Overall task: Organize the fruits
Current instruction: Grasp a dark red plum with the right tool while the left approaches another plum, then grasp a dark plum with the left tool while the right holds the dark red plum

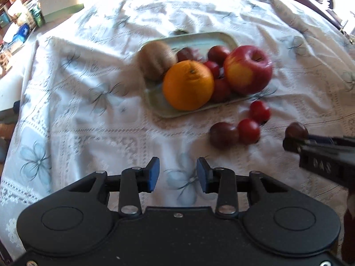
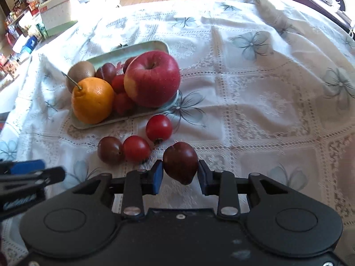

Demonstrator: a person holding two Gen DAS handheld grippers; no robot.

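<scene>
Tray point(image 2: 142, 47) — apple point(image 2: 153, 78), orange point(image 2: 93, 99), kiwi point(image 2: 81, 72).

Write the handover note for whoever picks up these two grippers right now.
Right gripper: jaws shut on a dark plum, near the tablecloth.
Left gripper: jaws open, nothing between them, over the cloth.
Tray: holds the apple, orange, kiwi and several small red and dark fruits.
Still loose on the cloth beside the tray: two red tomatoes and one dark plum.
Left to do: place the held plum on the tray, then probably the three loose ones.
</scene>
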